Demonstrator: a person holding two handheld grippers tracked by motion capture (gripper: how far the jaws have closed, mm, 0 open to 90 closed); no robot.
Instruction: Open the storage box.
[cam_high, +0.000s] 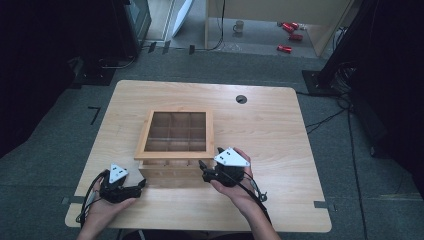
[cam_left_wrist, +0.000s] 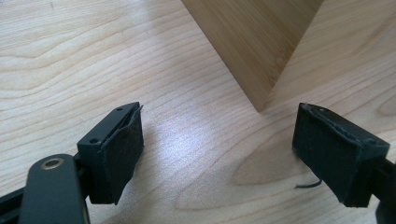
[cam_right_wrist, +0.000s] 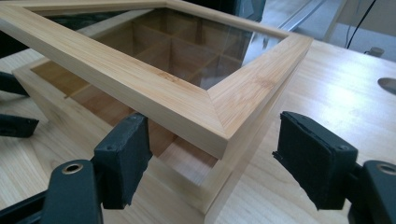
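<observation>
A pale wooden tabletop (cam_high: 280, 125) with rounded corners stands on grey carpet, dark equipment at either side of the room and a mug (cam_high: 239, 26) and red cans (cam_high: 290, 34) on the floor beyond its far edge. Near the tabletop's near left corner the left tongs (cam_high: 141, 184) lie low in the person's left hand (cam_high: 107, 205); in the left gripper view the pads (cam_left_wrist: 122, 149) stand wide apart with bare wood between them, gripping nothing, aimed at the near left corner of the box, which is just ahead and untouched. A wooden compartment box (cam_high: 175, 145) sits midway across the tabletop, toward its near edge. Its glass-paned lid (cam_high: 177, 131) is raised at the front, so a gap shows above the dividers. Right of that, the right tongs (cam_high: 202, 167) in the right hand (cam_high: 235, 187) are at the box's near right corner; their jaws are spread and flank the lid's raised corner (cam_right_wrist: 219, 116) without pressing on it.
</observation>
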